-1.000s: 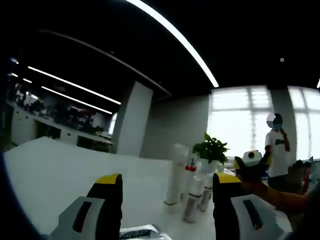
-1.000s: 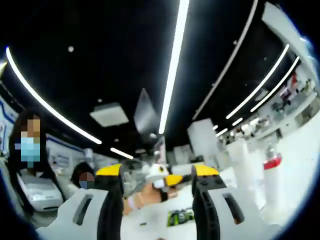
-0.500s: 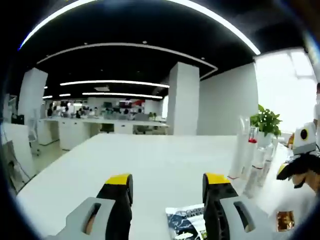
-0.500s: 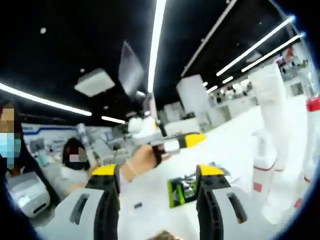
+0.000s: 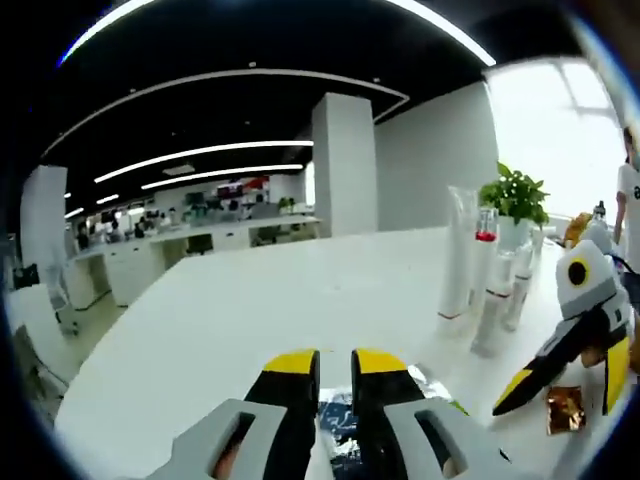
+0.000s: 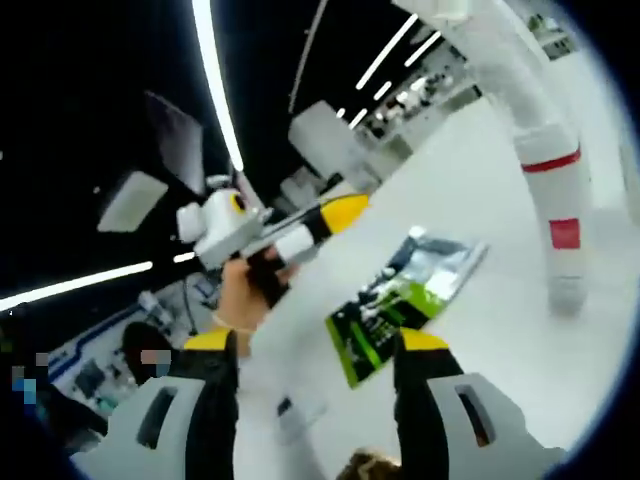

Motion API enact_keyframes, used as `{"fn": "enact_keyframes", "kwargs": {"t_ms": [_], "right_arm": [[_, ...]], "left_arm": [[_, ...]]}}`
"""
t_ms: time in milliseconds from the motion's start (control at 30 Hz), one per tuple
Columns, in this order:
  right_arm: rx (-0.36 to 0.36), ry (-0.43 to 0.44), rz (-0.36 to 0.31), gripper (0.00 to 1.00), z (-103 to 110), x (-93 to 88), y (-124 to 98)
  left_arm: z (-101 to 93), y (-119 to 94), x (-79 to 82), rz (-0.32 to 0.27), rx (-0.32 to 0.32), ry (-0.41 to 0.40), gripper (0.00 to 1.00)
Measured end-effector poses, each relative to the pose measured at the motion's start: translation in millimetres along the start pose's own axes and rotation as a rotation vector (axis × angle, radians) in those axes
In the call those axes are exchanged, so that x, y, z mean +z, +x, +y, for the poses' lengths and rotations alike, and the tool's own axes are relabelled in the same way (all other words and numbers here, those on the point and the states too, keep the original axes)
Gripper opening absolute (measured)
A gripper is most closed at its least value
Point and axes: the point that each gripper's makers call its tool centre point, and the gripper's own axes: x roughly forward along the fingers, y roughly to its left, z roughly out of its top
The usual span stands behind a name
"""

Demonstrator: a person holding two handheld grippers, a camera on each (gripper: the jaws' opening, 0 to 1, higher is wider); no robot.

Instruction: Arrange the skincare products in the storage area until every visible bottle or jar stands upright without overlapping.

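Note:
Several white skincare bottles stand upright in a cluster on the white table (image 5: 250,310): a tall tube (image 5: 460,258), a red-capped bottle (image 5: 484,262) and shorter ones (image 5: 497,315). My left gripper (image 5: 335,364) has its jaws nearly together with nothing between them; a dark sachet (image 5: 337,418) lies on the table just beyond. My right gripper (image 5: 572,375) enters from the right with jaws apart. In the right gripper view my right gripper (image 6: 315,345) stands open above a green-black sachet (image 6: 400,300), beside a white bottle with red bands (image 6: 548,170). A hand (image 6: 245,290) holds the left gripper (image 6: 340,211) up.
A potted plant (image 5: 515,195) stands behind the bottles. A gold-brown sachet (image 5: 562,408) lies near the right gripper. A person (image 5: 630,200) stands at the far right. A small flat item (image 6: 292,412) lies on the table. Office desks (image 5: 190,245) fill the background.
My left gripper's jaws have come together from wide apart. The right gripper view has tilted down toward the table and the green-black sachet; the right gripper now looms nearer in the left gripper view.

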Motion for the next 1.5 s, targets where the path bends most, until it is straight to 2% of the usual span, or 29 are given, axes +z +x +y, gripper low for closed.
{"fn": "enact_keyframes", "kwargs": {"t_ms": [67, 133, 233, 300, 433, 567, 667, 733, 833, 933, 1033, 1233, 1300, 1400, 1500], "right_arm": [[-0.026, 0.028, 0.030, 0.62, -4, -7.3, -1], [-0.033, 0.030, 0.033, 0.62, -4, -10.2, 0], [-0.035, 0.059, 0.033, 0.62, -2, -12.0, 1], [-0.038, 0.068, 0.042, 0.62, 0, -13.5, 3], [-0.057, 0.070, 0.055, 0.61, 3, -17.2, 7], [-0.055, 0.051, 0.060, 0.64, 9, -17.2, 11], [-0.034, 0.051, 0.054, 0.68, 12, -13.1, 15], [-0.057, 0.068, 0.053, 0.71, 7, -9.2, 18], [-0.104, 0.115, 0.098, 0.68, -2, -6.1, 21], [-0.170, 0.125, 0.120, 0.70, -8, -0.7, 23], [-0.239, 0.121, 0.166, 0.69, -13, 1.2, 22], [-0.323, 0.131, 0.247, 0.67, -13, -0.1, 29], [-0.328, 0.134, 0.252, 0.68, -13, 0.4, 32], [-0.357, 0.126, 0.297, 0.69, -13, 0.3, 33], [-0.332, 0.148, 0.301, 0.72, -2, -1.6, 37]], "left_arm": [[-4.5, 2, -8.4, 0.057, -0.006, 0.015, 0.00], [-5.4, 4, -19.3, 0.128, 0.008, 0.066, 0.00], [-2.9, 7, -32.9, 0.206, 0.056, 0.150, 0.00], [-4.4, 8, -41.5, 0.253, 0.064, 0.182, 0.00], [-8.9, 9, -55.9, 0.326, 0.050, 0.205, 0.00], [-7.9, 11, -67.3, 0.381, 0.040, 0.206, 0.00], [-5.7, 13, -65.3, 0.369, 0.031, 0.178, 0.00], [-4.7, 16, -65.1, 0.358, 0.024, 0.157, 0.00], [-2.6, 19, -64.6, 0.347, 0.016, 0.127, 0.00], [-3.4, 18, -64.7, 0.345, 0.017, 0.106, 0.00], [-3.1, 20, -64.5, 0.343, 0.021, 0.110, 0.00], [-7.7, 11, -69.2, 0.337, 0.034, 0.116, 0.00], [-7.4, 9, -70.1, 0.334, 0.024, 0.097, 0.00], [-8.0, 8, -71.0, 0.330, 0.003, 0.053, 0.00], [-9.2, 8, -71.5, 0.328, -0.013, 0.012, 0.00]]}}
